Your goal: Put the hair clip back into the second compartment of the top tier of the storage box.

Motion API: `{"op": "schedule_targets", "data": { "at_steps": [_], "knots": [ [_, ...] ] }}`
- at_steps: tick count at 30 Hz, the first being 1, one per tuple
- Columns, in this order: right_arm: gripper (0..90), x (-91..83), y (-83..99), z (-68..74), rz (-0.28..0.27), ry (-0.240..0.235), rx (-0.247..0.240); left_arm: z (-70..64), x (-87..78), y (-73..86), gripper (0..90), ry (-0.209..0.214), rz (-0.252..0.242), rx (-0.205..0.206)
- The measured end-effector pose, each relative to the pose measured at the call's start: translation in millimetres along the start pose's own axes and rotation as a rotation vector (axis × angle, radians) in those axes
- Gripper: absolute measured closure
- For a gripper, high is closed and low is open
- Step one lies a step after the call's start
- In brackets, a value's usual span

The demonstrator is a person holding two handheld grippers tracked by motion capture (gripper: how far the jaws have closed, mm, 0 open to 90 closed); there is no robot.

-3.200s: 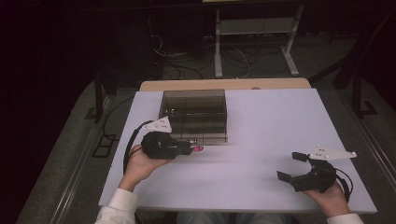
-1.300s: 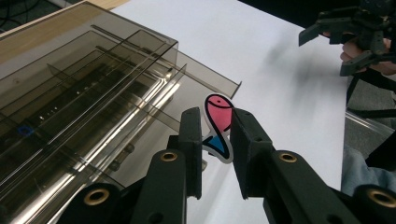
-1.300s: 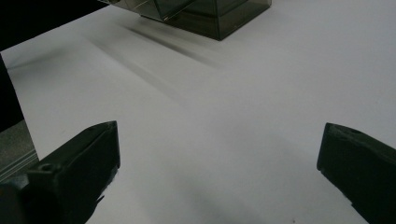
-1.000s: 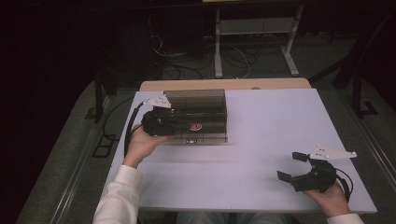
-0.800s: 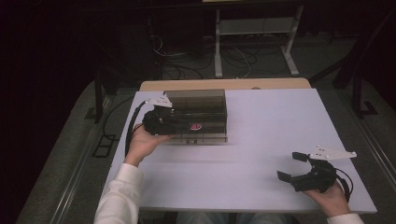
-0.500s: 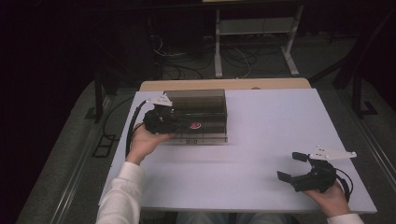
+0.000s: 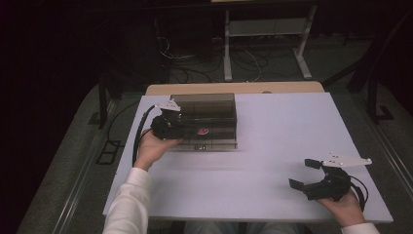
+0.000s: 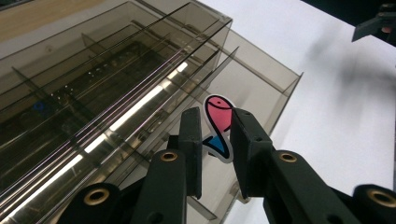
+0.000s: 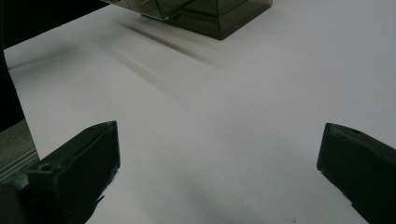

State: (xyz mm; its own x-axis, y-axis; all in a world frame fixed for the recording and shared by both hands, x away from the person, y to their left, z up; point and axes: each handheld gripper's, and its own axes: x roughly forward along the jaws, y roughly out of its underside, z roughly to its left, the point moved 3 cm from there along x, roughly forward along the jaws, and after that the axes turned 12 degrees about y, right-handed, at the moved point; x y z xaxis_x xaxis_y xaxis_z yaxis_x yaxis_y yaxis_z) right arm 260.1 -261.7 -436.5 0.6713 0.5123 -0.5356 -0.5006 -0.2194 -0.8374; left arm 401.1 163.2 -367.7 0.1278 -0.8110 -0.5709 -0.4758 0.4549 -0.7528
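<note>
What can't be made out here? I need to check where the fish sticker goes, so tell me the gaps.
- Pink and blue fish sticker: in the left gripper view its side edges sit behind the left gripper jaws; in the high view it is too small to read.
- Smoky clear plastic divided organiser box: the target compartment is unclear; glare and stacked dividers blur depth.
- Right gripper: its body is cut off by the bottom edge of the right gripper view.

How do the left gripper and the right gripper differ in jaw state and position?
The left gripper is shut on a pink and blue fish sticker; the right gripper is open and holds nothing. The left gripper hangs over the smoky plastic organizer; the right gripper sits near the white table's front edge. Both have black jaws.
</note>
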Motion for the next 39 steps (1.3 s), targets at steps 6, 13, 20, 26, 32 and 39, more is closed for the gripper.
{"op": "schedule_targets", "data": {
  "at_steps": [6, 13, 20, 26, 32, 39],
  "knots": [
    [0.0, 0.1, 0.0, 0.0, 0.001, 0.0, 0.0, 5.4, 1.0, 2.9, 73.8, -0.01, 0.007, -0.017],
    [0.0, 0.3, 0.1, -0.1, 0.002, 0.001, -0.001, 8.0, 4.9, 4.7, 73.7, -0.006, 0.03, -0.02],
    [0.0, 0.0, 0.1, -0.2, 0.001, 0.0, 0.0, 7.2, 11.8, 5.0, 73.7, -0.008, 0.074, -0.012],
    [0.0, 0.1, 0.1, -0.3, 0.0, 0.0, -0.001, 6.4, 18.6, 6.3, 73.4, -0.011, 0.115, -0.009],
    [0.0, 0.1, 0.2, -0.2, 0.002, 0.001, 0.0, 6.8, 21.4, 7.0, 69.0, -0.009, 0.126, -0.022],
    [0.0, -0.1, 0.1, -0.6, -0.001, 0.001, 0.0, 5.8, 19.4, 5.9, 57.2, -0.013, 0.111, -0.033]
  ]
}}
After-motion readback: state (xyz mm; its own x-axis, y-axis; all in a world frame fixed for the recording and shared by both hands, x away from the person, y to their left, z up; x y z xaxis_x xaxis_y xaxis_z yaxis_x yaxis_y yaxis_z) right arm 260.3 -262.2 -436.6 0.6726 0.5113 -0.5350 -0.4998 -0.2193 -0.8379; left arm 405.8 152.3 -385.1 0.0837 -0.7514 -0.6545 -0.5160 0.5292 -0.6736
